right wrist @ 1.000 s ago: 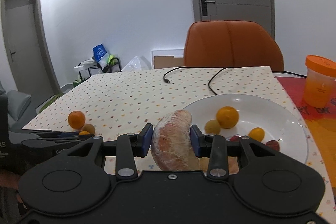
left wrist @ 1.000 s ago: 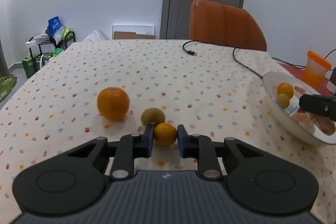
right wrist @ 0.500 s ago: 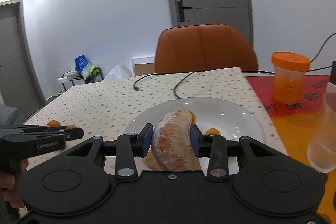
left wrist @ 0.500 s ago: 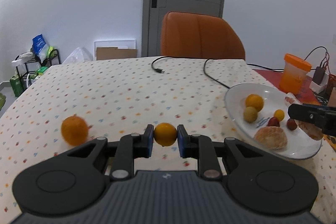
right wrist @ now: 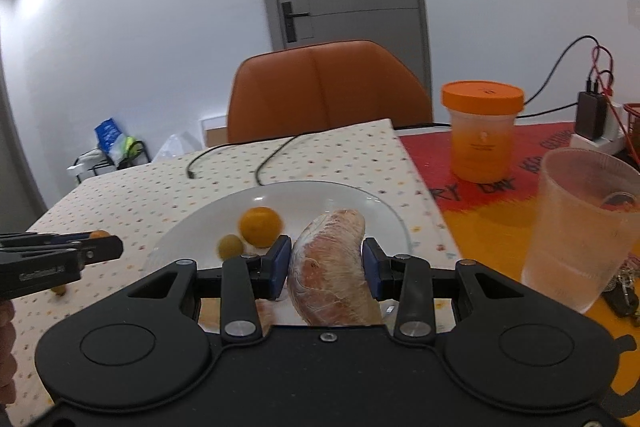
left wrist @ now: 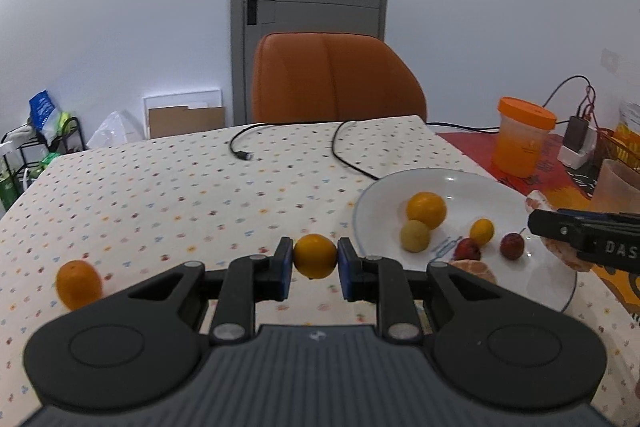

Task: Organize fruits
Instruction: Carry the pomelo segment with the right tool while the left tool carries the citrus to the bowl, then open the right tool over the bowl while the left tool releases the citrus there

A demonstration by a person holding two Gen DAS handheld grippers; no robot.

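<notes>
My left gripper point(left wrist: 314, 261) is shut on a small orange fruit point(left wrist: 315, 255), held above the dotted tablecloth just left of the white plate point(left wrist: 552, 287). On the plate lie an orange point(left wrist: 426, 209), a yellow-green fruit point(left wrist: 415, 235), a small yellow fruit point(left wrist: 481, 231), two red fruits point(left wrist: 511, 246) and a peeled segment point(left wrist: 472, 269). My right gripper point(right wrist: 326, 267) is shut on a large peeled pomelo segment point(right wrist: 332, 263) over the plate's point(right wrist: 192, 227) near side. A loose orange point(left wrist: 78, 283) rests on the cloth at the left.
An orange-lidded container point(right wrist: 482, 131) and a frosted plastic cup point(right wrist: 580, 231) stand right of the plate on a red mat. A black cable point(left wrist: 348, 155) crosses the table's far side. An orange chair point(left wrist: 336, 79) stands behind the table.
My left gripper lifted the small orange fruit off the cloth and carried it right toward the plate. My right gripper moved the pomelo segment right, over the plate.
</notes>
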